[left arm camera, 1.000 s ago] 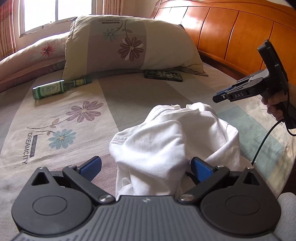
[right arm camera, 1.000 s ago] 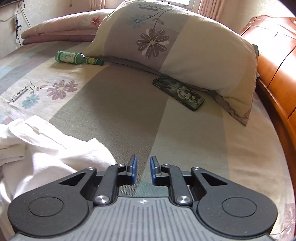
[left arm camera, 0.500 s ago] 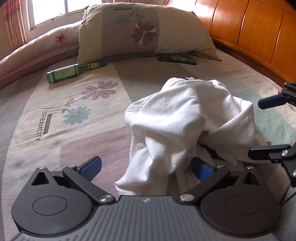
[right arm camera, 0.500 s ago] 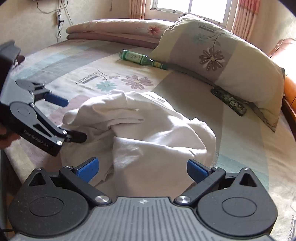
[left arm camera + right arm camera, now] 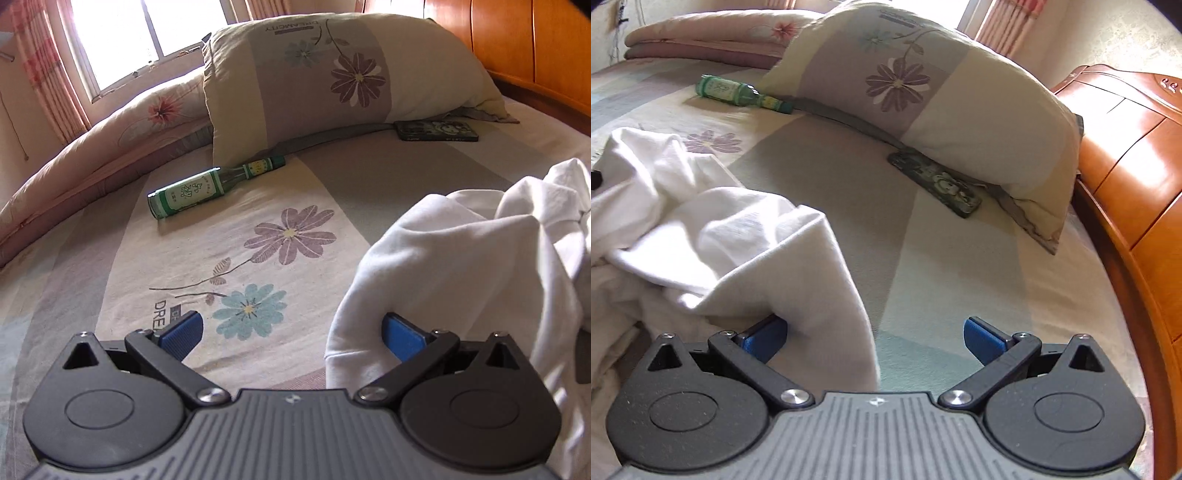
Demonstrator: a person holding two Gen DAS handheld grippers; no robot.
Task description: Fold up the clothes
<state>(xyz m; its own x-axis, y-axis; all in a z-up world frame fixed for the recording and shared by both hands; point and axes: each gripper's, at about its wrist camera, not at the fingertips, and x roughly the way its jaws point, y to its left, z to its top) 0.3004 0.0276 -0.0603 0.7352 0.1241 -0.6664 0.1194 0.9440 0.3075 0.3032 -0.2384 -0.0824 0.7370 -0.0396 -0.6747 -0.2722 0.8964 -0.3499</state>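
Both my tongs gape wide, left gripper (image 5: 291,332) and right gripper (image 5: 875,334) flanking the crumpled white cotton garment (image 5: 461,266); only right view shows the orange wooden cabinet (image 5: 1126,155).

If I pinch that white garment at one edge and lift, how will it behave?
The white garment is heaped in soft folds, so it will probably droop and trail rather than hold its shape. It looks thin and light. One loose flap drapes over a finger of the right hand-held gripper, so it may snag.

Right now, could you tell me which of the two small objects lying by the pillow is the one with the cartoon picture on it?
The flat dark phone at the pillow's right corner; the other is a green glass bottle lying on its side.
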